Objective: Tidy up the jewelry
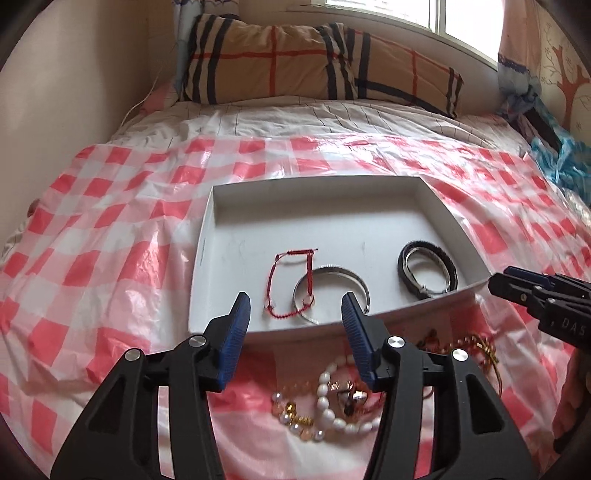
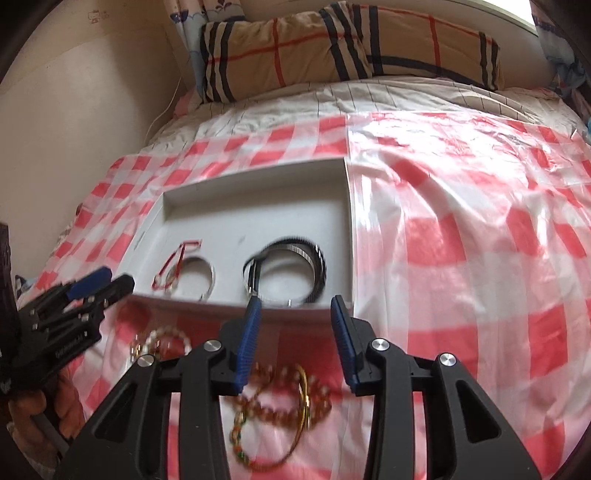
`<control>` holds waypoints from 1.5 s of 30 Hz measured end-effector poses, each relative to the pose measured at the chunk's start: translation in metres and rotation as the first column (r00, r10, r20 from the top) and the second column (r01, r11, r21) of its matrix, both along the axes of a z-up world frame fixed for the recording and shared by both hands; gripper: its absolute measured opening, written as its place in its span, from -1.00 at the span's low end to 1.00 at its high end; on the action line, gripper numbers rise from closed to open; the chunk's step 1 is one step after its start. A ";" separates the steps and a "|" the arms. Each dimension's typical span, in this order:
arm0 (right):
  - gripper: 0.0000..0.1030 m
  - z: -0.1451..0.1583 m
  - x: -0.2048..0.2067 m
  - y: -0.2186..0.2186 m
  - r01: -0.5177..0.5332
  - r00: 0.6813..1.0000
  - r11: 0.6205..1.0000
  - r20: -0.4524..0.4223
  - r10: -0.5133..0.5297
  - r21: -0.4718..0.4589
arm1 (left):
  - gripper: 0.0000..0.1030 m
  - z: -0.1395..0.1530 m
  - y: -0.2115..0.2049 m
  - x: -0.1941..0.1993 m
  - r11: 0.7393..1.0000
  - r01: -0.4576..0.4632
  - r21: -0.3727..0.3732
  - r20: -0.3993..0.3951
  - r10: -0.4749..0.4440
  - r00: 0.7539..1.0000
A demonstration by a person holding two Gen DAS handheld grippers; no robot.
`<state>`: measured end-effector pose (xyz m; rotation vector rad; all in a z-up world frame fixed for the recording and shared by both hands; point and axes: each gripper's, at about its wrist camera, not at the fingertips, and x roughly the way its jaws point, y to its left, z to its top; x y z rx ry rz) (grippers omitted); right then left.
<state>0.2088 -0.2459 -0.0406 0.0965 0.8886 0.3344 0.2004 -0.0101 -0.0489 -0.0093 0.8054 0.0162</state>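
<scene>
Fingers (image 1: 240, 321) half-open, seemingly empty

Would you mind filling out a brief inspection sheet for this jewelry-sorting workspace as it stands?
Surface: red-and-white checked plastic sheet spread over a bed.
Job's things: shallow white tray holding a red cord bracelet, a silver bangle and a black band; in front of the tray, unsorted, a white bead bracelet, amber bead strands and a gold ring.
Clutter: nothing seen.
Grippers: left tool and right tool both open, nothing between the jaws.
Cables: thin white cord by the wall.
Surroundings: plaid pillow, window, curtains.
</scene>
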 end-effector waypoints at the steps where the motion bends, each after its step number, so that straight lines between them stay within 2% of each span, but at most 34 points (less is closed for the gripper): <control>1: -0.26 -0.001 -0.008 0.000 -0.001 1.000 1.000 -0.006 0.001 -0.007 | -0.05 0.000 0.000 -0.002 1.000 0.014 -0.010 -0.012 -0.014 1.000; 3: -0.26 -0.007 -0.027 -0.004 0.007 1.000 1.000 -0.026 -0.007 -0.009 | -0.05 -0.003 -0.002 -0.010 0.999 0.038 -0.004 -0.026 -0.038 0.999; 7: -0.26 -0.023 -0.047 -0.005 0.006 0.996 0.999 -0.084 -0.009 -0.032 | -0.05 -0.013 -0.019 -0.026 0.991 0.112 0.076 -0.058 -0.108 0.992; 12: -0.26 -0.037 -0.056 0.001 -0.010 0.991 0.997 -0.132 0.000 -0.070 | -0.05 -0.027 -0.051 -0.033 0.956 0.224 0.190 -0.099 -0.209 0.973; 14: -0.26 -0.043 -0.056 0.004 -0.020 0.988 0.996 -0.151 0.007 -0.084 | -0.05 -0.033 -0.056 -0.033 0.946 0.240 0.218 -0.115 -0.219 0.969; 17: -0.29 -0.047 -0.058 0.010 -0.039 0.988 0.993 -0.151 0.022 -0.107 | -0.05 -0.037 -0.054 -0.030 0.947 0.235 0.218 -0.139 -0.208 0.968; 18: -0.50 -0.048 -0.059 0.012 -0.049 0.988 0.993 -0.152 0.032 -0.111 | -0.10 -0.038 -0.052 -0.029 0.949 0.238 0.206 -0.150 -0.210 0.966; 19: -0.80 -0.049 -0.060 0.014 -0.062 0.986 0.993 -0.159 0.044 -0.106 | -0.46 -0.039 -0.051 -0.028 0.950 0.245 0.193 -0.161 -0.215 0.963; 20: -0.87 -0.049 -0.060 0.014 -0.067 0.986 0.993 -0.162 0.050 -0.101 | -0.67 -0.041 -0.049 -0.026 0.951 0.255 0.178 -0.181 -0.223 0.958; 21: -0.92 -0.048 -0.060 0.014 -0.069 0.986 0.993 -0.158 0.053 -0.097 | -0.74 -0.042 -0.048 -0.026 0.952 0.260 0.162 -0.187 -0.229 0.955; 23: -0.92 -0.042 -0.061 0.009 -0.066 0.987 0.997 -0.149 0.060 -0.034 | -0.75 -0.035 -0.047 -0.029 0.953 0.280 0.120 -0.161 -0.259 0.952; 26: -0.92 -0.029 -0.060 -0.009 -0.045 0.992 0.991 -0.115 0.059 0.126 | -0.75 -0.015 -0.038 -0.033 0.953 0.301 -0.030 -0.082 -0.303 0.950; 27: -0.92 -0.023 -0.061 -0.014 -0.048 0.994 0.982 -0.089 0.065 0.183 | -0.97 -0.007 -0.034 -0.035 0.947 0.310 -0.083 -0.045 -0.314 0.948; 28: -0.92 -0.015 -0.063 -0.019 -0.056 0.996 0.970 -0.058 0.072 0.236 | -0.99 -0.002 -0.030 -0.036 0.940 0.318 -0.123 -0.016 -0.322 0.947; 30: -0.92 -0.006 -0.065 -0.024 -0.069 0.997 0.951 -0.013 0.076 0.301 | -0.99 0.009 -0.021 -0.039 0.923 0.324 -0.205 0.044 -0.322 0.946; 35: -0.92 0.005 -0.066 -0.031 -0.088 0.996 0.900 0.041 0.077 0.426 | -0.99 0.019 -0.007 -0.040 0.870 0.340 -0.357 0.104 -0.324 0.940; 37: -0.92 0.010 -0.066 -0.034 -0.107 0.994 0.867 0.063 0.088 0.487 | -0.99 0.022 -0.004 -0.039 0.856 0.346 -0.385 0.119 -0.326 0.938; 39: -0.92 0.013 -0.065 -0.037 -0.110 0.994 0.848 0.073 0.084 0.518 | -0.99 0.023 -0.001 -0.039 0.839 0.350 -0.416 0.128 -0.327 0.936; 40: -0.92 0.013 -0.064 -0.037 -0.110 0.994 0.842 0.065 0.089 0.527 | -0.99 0.023 0.001 -0.039 0.836 0.349 -0.424 0.132 -0.324 0.937; 41: -0.92 0.011 -0.062 -0.039 -0.123 0.992 0.810 0.056 0.110 0.574 | -0.99 0.024 0.002 -0.038 0.835 0.345 -0.429 0.133 -0.319 0.938; 42: -0.92 0.012 -0.063 -0.042 -0.121 0.993 0.798 0.062 0.105 0.591 | -0.99 0.024 0.004 -0.038 0.838 0.337 -0.429 0.132 -0.310 0.941; 43: -0.92 0.015 -0.064 -0.043 -0.110 0.994 0.821 0.069 0.085 0.560 | -0.99 0.024 0.005 -0.037 0.851 0.323 -0.413 0.123 -0.299 0.946; 44: -0.93 0.015 -0.064 -0.042 -0.102 0.995 0.838 0.067 0.079 0.536 | -0.99 0.022 0.005 -0.035 0.879 0.302 -0.370 0.101 -0.284 0.953; 45: -0.92 0.013 -0.063 -0.044 -0.099 0.995 0.823 0.054 0.083 0.560 | -0.98 0.019 0.004 -0.033 0.907 0.275 -0.319 0.073 -0.266 0.961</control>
